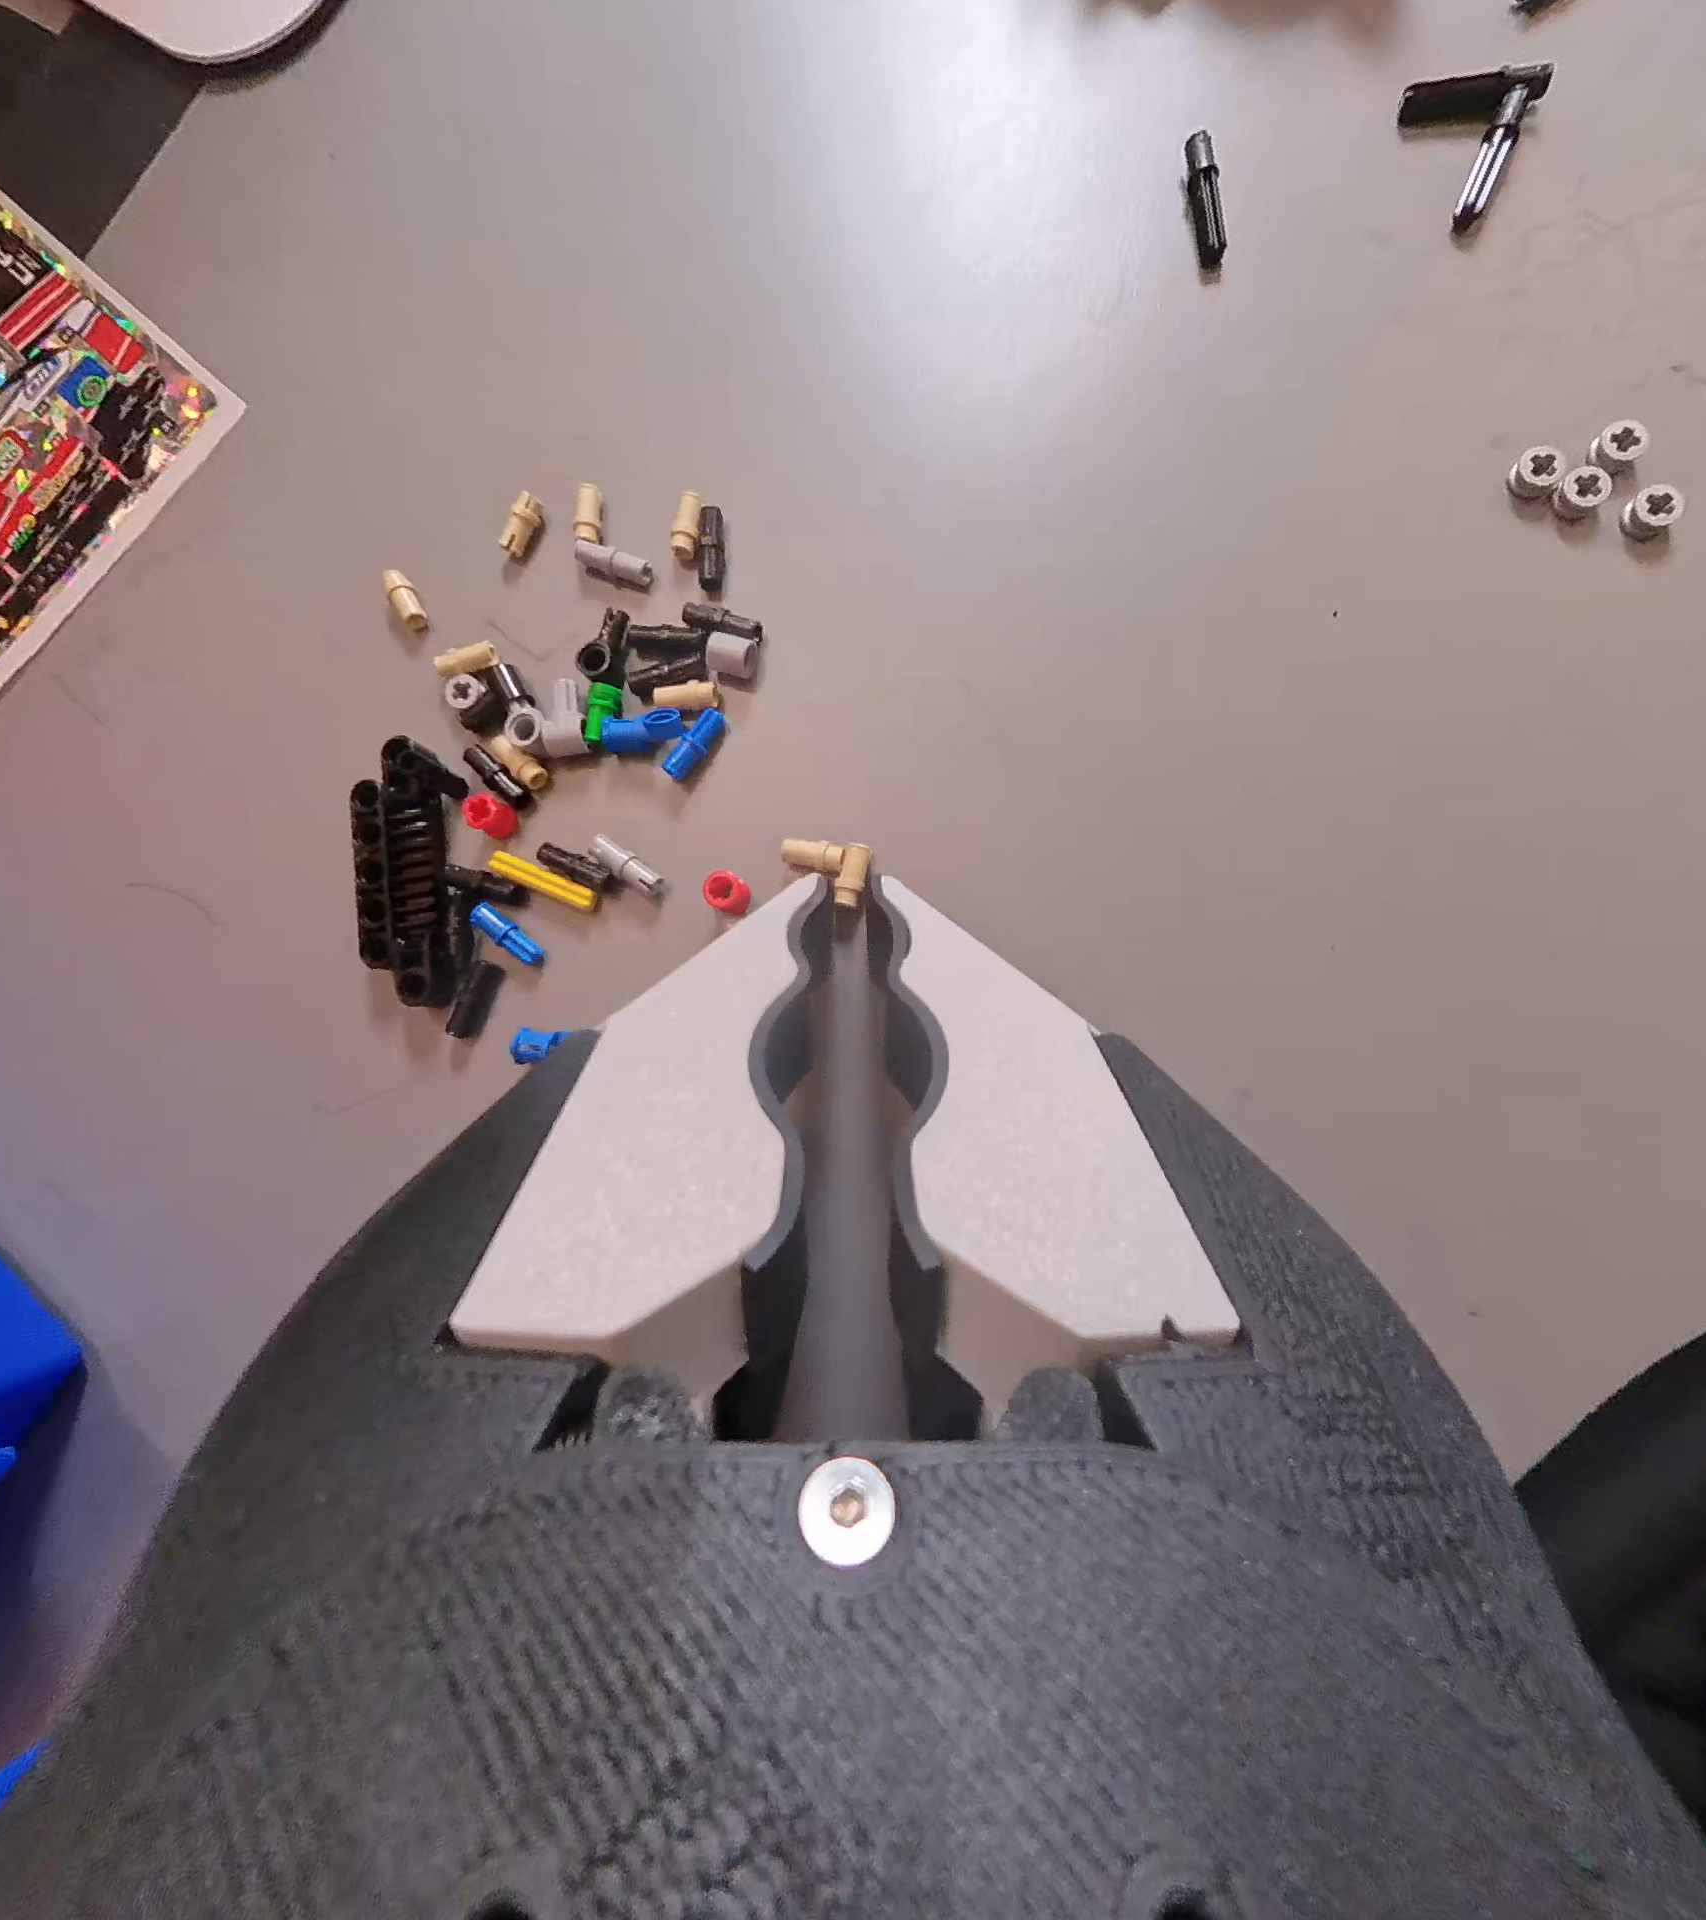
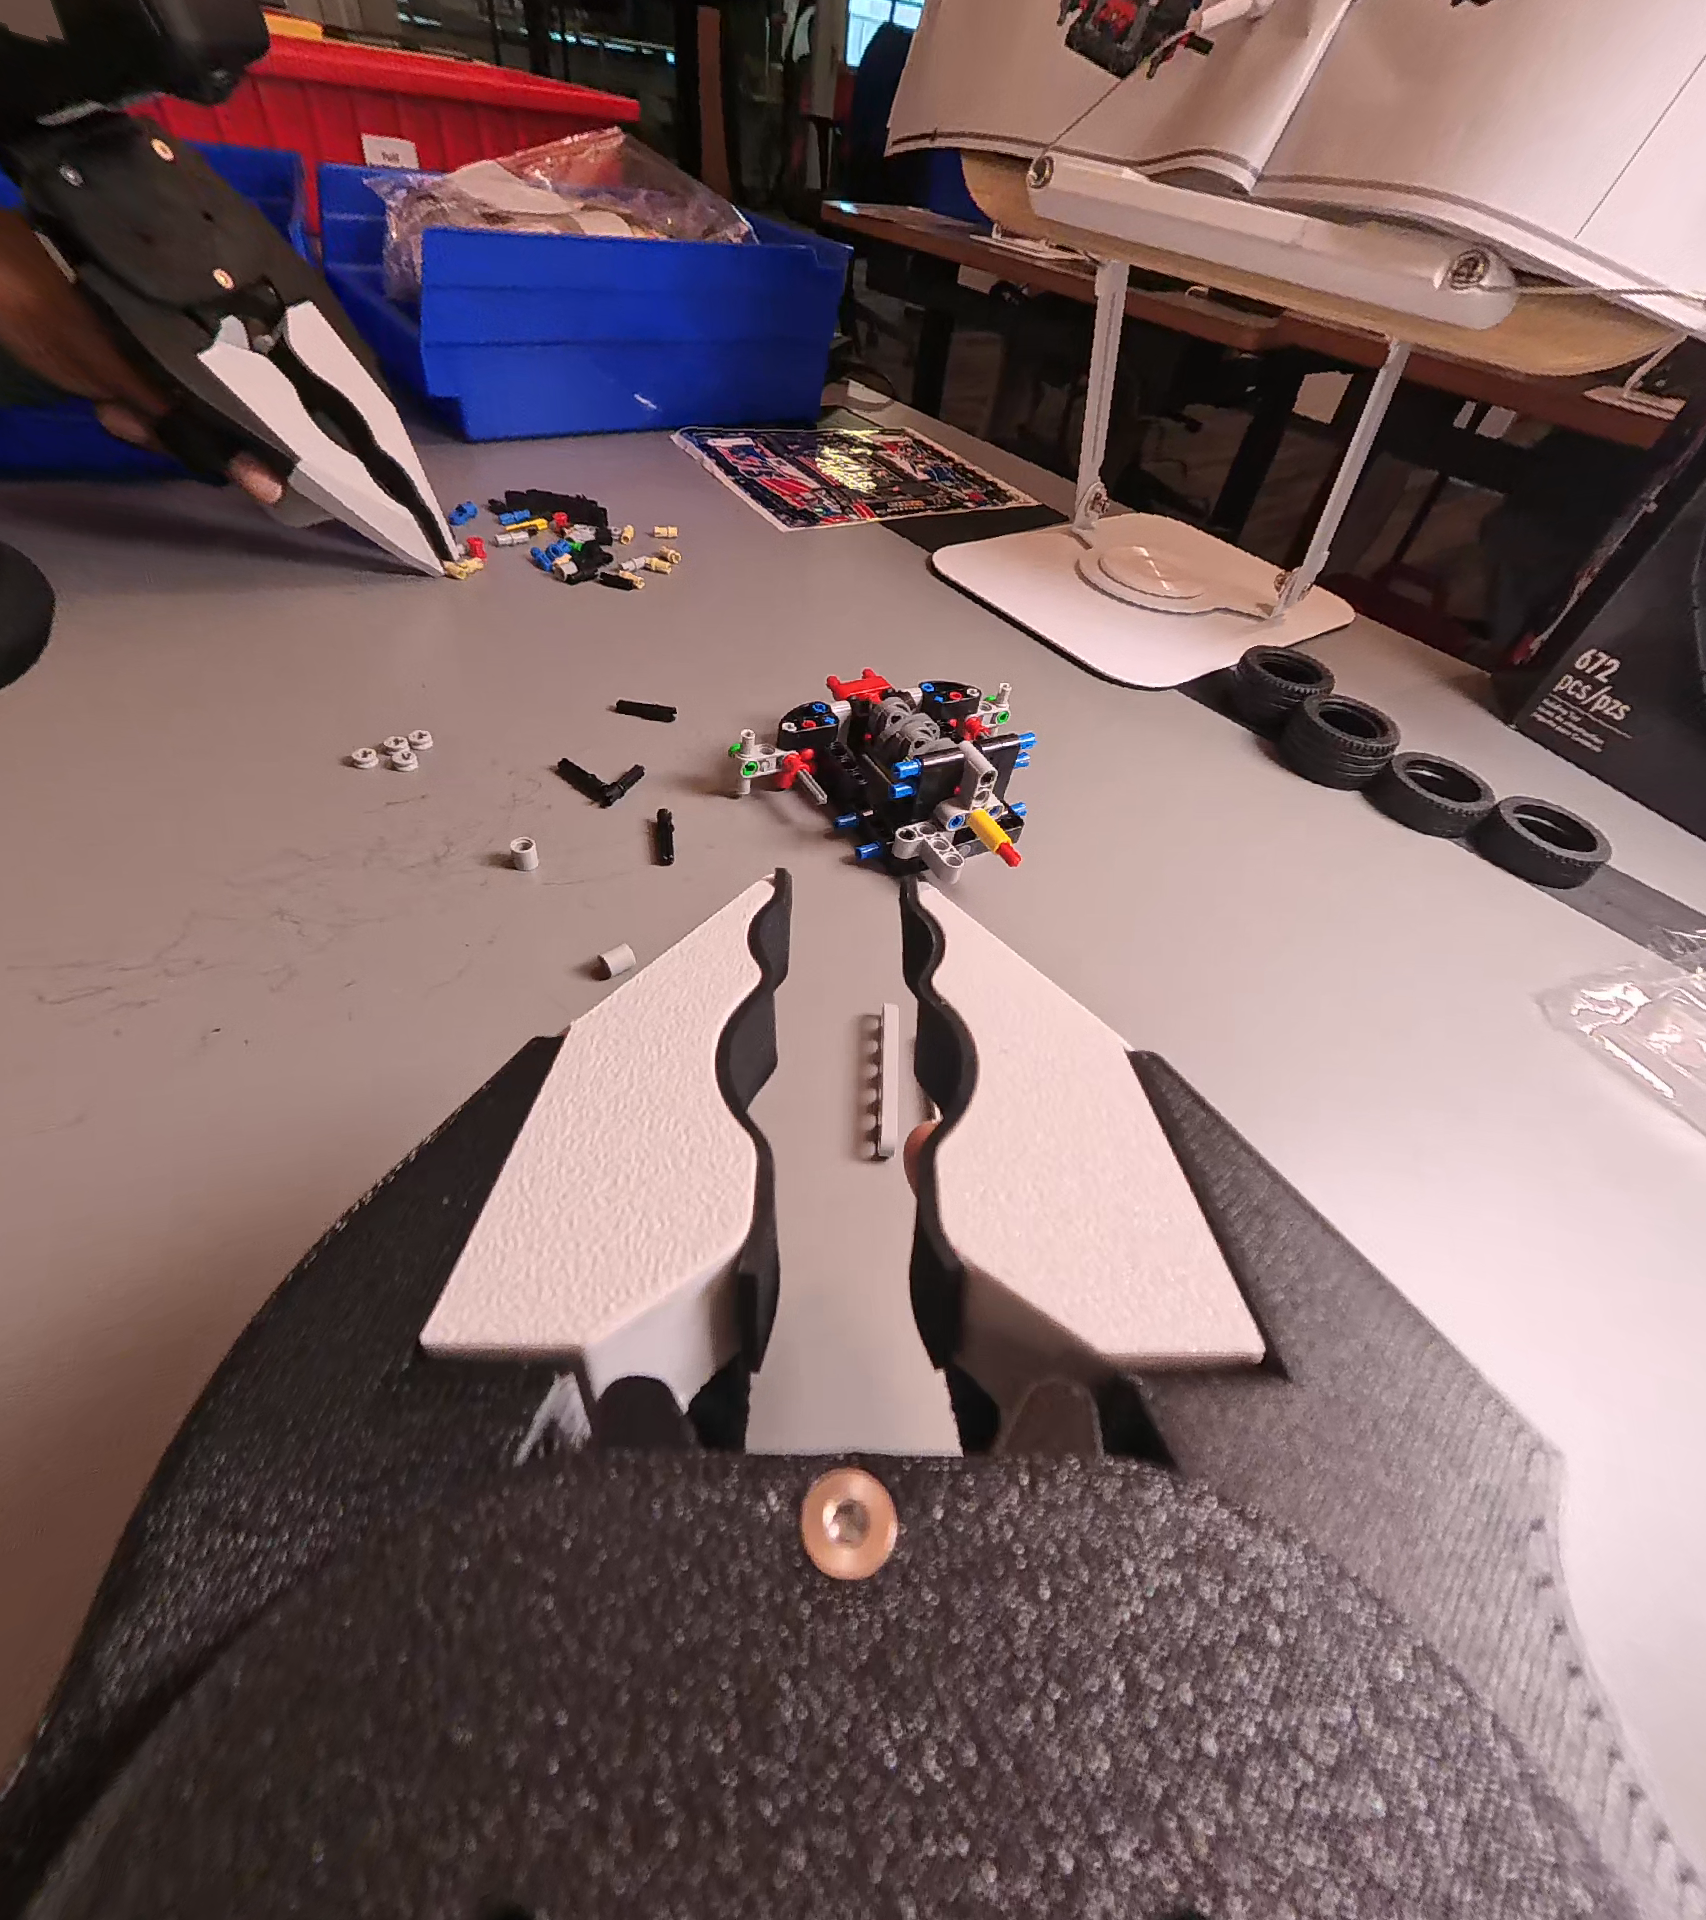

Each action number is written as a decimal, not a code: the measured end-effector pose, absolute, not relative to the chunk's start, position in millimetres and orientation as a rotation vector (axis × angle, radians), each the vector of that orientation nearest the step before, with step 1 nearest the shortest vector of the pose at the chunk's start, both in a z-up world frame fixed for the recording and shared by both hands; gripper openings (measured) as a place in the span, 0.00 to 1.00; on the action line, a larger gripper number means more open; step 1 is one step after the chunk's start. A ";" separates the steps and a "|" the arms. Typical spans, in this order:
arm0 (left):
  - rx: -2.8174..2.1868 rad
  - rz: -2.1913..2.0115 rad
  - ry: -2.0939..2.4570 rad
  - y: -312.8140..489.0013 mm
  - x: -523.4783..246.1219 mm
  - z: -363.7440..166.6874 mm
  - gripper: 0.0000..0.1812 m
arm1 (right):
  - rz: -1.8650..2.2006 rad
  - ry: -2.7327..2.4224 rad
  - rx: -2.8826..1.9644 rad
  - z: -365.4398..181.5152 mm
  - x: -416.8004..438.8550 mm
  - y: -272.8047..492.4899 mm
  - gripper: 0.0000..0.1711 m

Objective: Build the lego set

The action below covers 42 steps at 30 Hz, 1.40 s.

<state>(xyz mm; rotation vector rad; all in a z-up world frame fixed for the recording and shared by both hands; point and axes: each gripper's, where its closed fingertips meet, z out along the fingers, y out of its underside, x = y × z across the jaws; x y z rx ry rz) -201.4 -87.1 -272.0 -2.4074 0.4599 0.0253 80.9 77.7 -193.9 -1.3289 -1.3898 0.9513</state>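
My left gripper (image 1: 849,883) is shut on a tan pin (image 1: 851,876) at its very tips, low over the grey table (image 1: 1036,520). A second tan pin (image 1: 807,852) lies touching it. The pile of small pins and black beams (image 1: 558,748) lies just left of the tips. In the right wrist view the left gripper (image 2: 449,561) points down at that pile (image 2: 568,545). My right gripper (image 2: 844,894) is open and empty. A thin grey beam (image 2: 880,1081) lies on the table between its fingers. The part-built chassis (image 2: 890,769) stands just beyond its tips.
A sticker sheet (image 1: 7,416) lies at the left, several grey bushes (image 1: 1597,483) and black axles (image 1: 1204,197) at the right. Blue bins (image 2: 620,301), a white booklet stand (image 2: 1140,582), several tyres (image 2: 1420,769), the set's box (image 2: 1680,644) and a plastic bag (image 2: 1701,1029) ring the table. The left gripper's tips are roughly 35 cm from the right gripper's.
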 end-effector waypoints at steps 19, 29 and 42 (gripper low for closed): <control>-1.815 -1.006 0.627 -68.3 -11.5 -177.9 0.01 | 1.133 -1.707 -0.859 -178.4 6.0 -57.1 0.09; -1.864 -1.050 0.744 -79.7 15.1 -193.0 0.01 | 1.068 -1.821 -0.713 -189.3 6.2 -84.3 0.01; -2.133 -0.132 0.358 -50.4 -174.5 -231.4 0.10 | 0.674 -2.101 -1.219 -259.7 60.0 8.8 0.00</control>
